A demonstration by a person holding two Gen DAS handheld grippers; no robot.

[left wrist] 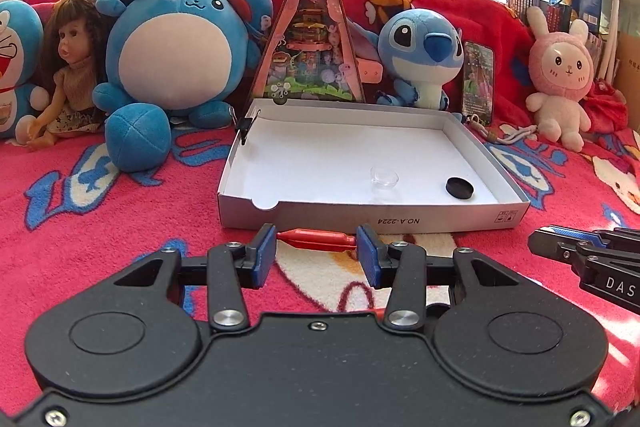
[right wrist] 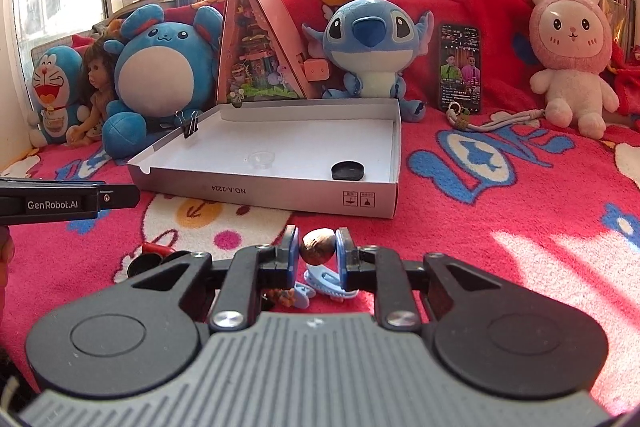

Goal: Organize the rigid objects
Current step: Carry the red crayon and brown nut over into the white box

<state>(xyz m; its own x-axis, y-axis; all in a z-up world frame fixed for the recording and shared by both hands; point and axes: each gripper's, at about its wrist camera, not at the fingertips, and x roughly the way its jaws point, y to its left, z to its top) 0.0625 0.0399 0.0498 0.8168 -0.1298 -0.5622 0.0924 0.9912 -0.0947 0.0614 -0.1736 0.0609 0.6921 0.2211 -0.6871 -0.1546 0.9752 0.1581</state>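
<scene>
Left wrist: left claw grips red pen | right claw grips walnut | box wall ahead

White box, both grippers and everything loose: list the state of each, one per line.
White box: open, lidless.
Binder clip: clamped on box wall.
Black cap: lying flat in box.
Clear cup: in box.
Left gripper: shut on red pen.
Right gripper: shut on walnut.
</scene>
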